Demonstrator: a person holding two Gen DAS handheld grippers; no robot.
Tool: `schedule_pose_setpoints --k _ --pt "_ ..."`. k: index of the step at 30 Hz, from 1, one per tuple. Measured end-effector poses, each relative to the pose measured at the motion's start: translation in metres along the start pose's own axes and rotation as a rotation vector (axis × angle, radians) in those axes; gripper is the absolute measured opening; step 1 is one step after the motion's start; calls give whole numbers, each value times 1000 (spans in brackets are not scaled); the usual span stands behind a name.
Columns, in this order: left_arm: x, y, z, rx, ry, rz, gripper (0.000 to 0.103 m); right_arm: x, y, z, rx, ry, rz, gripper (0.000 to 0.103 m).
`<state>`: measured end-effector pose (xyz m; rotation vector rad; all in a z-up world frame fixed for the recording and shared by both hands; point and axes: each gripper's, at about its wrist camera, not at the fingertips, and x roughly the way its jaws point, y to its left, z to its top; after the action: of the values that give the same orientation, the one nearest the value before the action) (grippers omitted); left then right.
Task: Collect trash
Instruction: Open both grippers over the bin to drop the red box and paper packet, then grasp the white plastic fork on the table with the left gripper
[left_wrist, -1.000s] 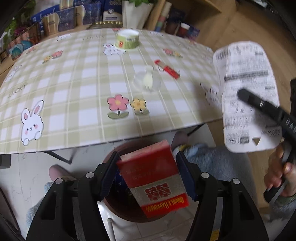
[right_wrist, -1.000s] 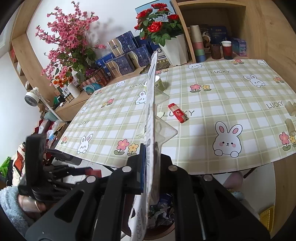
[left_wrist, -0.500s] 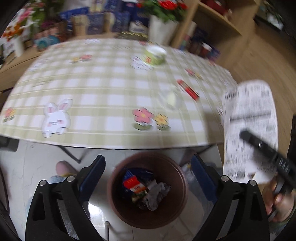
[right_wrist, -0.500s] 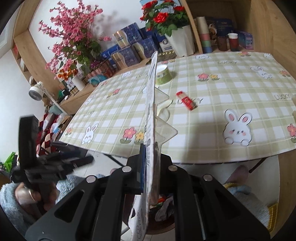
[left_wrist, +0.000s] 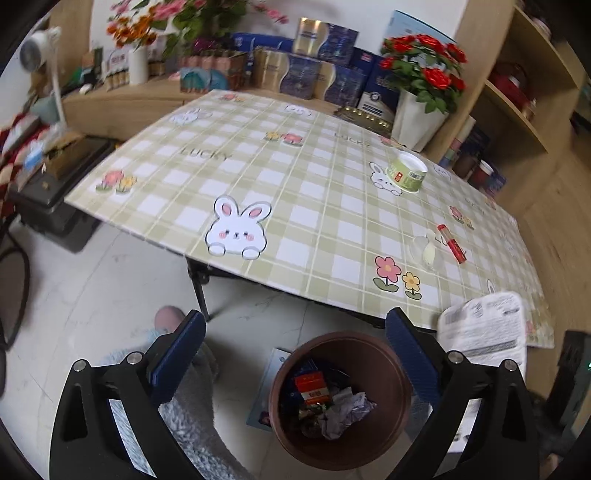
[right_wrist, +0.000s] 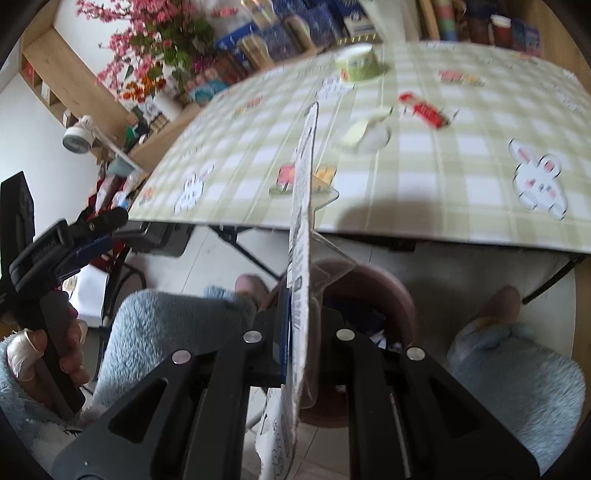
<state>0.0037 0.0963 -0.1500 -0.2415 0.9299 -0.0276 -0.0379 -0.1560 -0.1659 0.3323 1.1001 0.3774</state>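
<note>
Below the checked desk (left_wrist: 295, 206), a brown bin (left_wrist: 343, 402) holds trash; left gripper (left_wrist: 295, 369) jaws wide, empty; right gripper (right_wrist: 295, 339) jaws clamp blister packaging (right_wrist: 301, 236).

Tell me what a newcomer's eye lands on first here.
The right tongs are shut on a printed blister card, held edge-on over the brown trash bin below the table edge. The left tongs hang open above that bin, where a red carton lies among crumpled wrappers.

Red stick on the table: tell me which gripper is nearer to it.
Right, probably. The right gripper, shut on the blister card, sits below the table edge facing the red stick. The left gripper hangs open farther left, over the bin.
</note>
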Motion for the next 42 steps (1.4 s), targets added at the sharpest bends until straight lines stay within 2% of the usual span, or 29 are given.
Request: schedule_pose_setpoints --k 6,8,11,13,14,16,18,22,27,38,40,42 --pt "1 -2 -8 7 -2 9 96 17 2 -5 10 62 22 13" --pt "2 -4 -8 14 -8 10 96 18 2 -5 14 71 38 21" --pt "1 -8 -10 31 -19 12 96 17 2 -4 19 54 58 54" --pt "1 -10 -10 43 -23 9 96 11 1 -3 23 13 57 72" --pt "1 -12 -11 48 -24 8 96 9 -1 -2 27 -1 54 75" --pt "3 -13 -12 54 -23 2 96 1 -9 2 46 -42 33 89" --pt "4 -13 -12 54 -19 -6 96 -7 -17 4 64 -79 11 94" --pt "8 -16 -12 63 -6 -27 96 -19 -31 11 68 -115 -44 96" --pt "17 -31 -8 123 14 -55 96 -34 -45 22 39 -173 -115 97" --pt "54 -98 22 371 25 -143 95 -46 -70 41 -47 -206 -216 97" --pt "66 -116 29 427 32 -172 85 -45 -77 44 -36 -212 -217 95" --pt "81 -133 35 473 42 -188 76 -43 -83 46 -17 -214 -204 88"
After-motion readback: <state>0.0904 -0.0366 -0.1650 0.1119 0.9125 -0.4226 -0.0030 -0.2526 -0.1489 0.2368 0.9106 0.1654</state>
